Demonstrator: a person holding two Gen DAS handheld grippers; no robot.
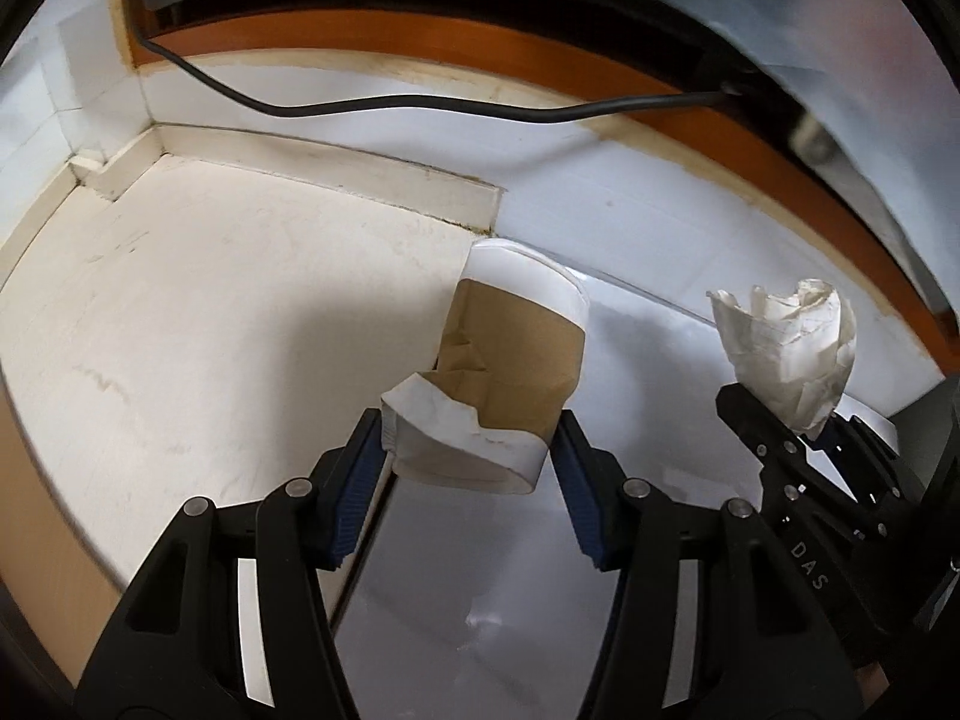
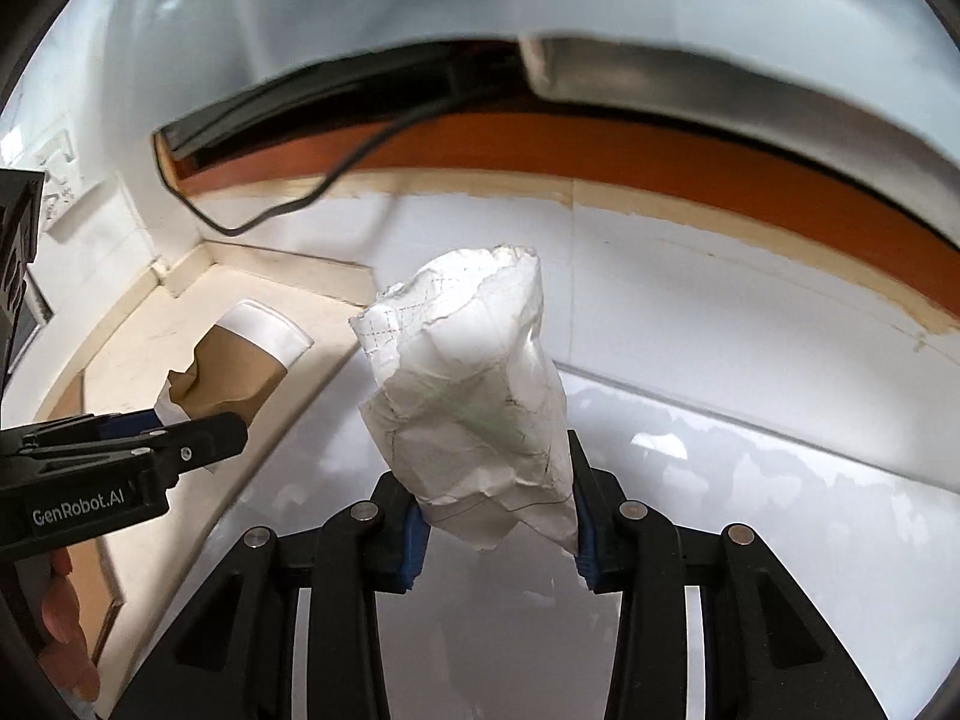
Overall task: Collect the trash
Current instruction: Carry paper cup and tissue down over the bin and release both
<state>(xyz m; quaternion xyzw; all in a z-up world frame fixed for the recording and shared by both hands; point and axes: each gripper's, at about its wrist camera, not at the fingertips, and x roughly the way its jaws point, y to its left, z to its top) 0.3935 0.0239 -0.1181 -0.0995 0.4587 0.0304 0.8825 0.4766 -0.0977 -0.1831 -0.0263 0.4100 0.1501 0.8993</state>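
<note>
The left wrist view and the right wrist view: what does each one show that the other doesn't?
Only the left wrist view shows the left tool head-on, both blue pads pressing the crushed paper cup, plus "DAS" lettering on the other tool.

Only the right wrist view shows a person's hand under the left tool, its "GenRobot.AI" label, and faint grid marks on the crumpled paper that the right tool squeezes.

Both show the cup, the paper, both tools, the black cable, the orange-brown ledge and the white surface below.

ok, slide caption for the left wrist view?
Left tongs grip a crushed paper cup; right tongs hold crumpled paper.
</note>
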